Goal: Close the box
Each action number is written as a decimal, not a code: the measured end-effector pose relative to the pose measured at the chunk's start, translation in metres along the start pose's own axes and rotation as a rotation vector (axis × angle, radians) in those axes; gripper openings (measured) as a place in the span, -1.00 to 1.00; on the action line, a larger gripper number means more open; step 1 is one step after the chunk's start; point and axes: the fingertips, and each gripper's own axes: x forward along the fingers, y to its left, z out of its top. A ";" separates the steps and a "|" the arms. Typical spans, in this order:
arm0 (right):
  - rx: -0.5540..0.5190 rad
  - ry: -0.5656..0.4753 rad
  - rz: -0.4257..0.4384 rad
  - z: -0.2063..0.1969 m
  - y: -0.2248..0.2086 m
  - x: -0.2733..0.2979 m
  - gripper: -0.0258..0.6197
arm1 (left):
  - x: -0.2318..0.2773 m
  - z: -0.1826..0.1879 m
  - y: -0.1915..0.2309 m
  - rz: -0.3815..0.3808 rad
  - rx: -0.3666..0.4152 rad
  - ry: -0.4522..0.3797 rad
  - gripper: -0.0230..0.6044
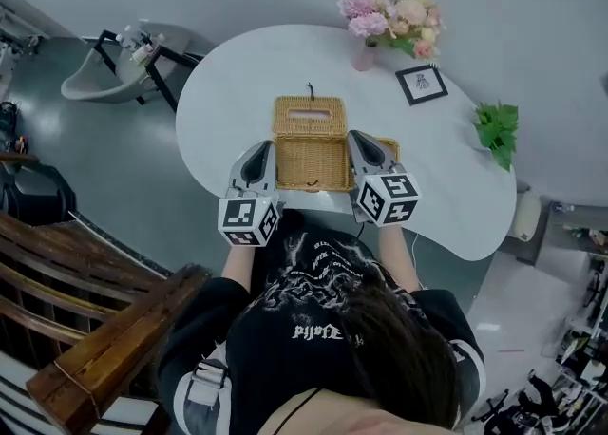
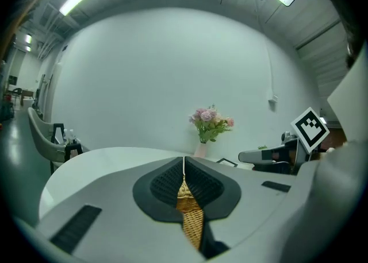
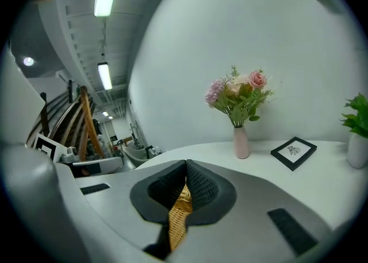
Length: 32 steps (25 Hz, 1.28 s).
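A woven wicker box (image 1: 311,153) stands on the white round table (image 1: 228,91) straight in front of me. Its far part has a slotted top (image 1: 310,114), and a woven panel lies nearer to me. My left gripper (image 1: 265,151) sits at the box's left side with its jaws together. At the box's right side is my right gripper (image 1: 358,141), also shut. In the left gripper view the gripper (image 2: 184,162) has its tips meeting, with wicker (image 2: 191,221) showing through the gap behind them. The right gripper view shows the same for that gripper (image 3: 186,167) and the wicker (image 3: 179,216). Nothing is pinched.
A pink vase of flowers (image 1: 389,20), a small framed picture (image 1: 421,83) and a green plant (image 1: 498,129) stand on the table's far and right parts. A grey chair (image 1: 114,72) is off to the left. Wooden rails (image 1: 95,329) lie near left.
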 end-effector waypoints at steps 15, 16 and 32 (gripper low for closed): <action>0.007 0.080 -0.102 0.025 0.001 0.081 -0.76 | 0.054 0.018 0.051 -0.144 -0.027 0.049 -0.84; 0.004 0.096 -0.089 0.025 0.002 0.086 -0.68 | 0.055 0.016 0.052 -0.144 -0.028 0.052 -0.84; -0.039 0.350 0.092 0.025 -0.004 0.142 -0.31 | 0.053 0.015 0.061 -0.064 -0.051 0.065 -0.84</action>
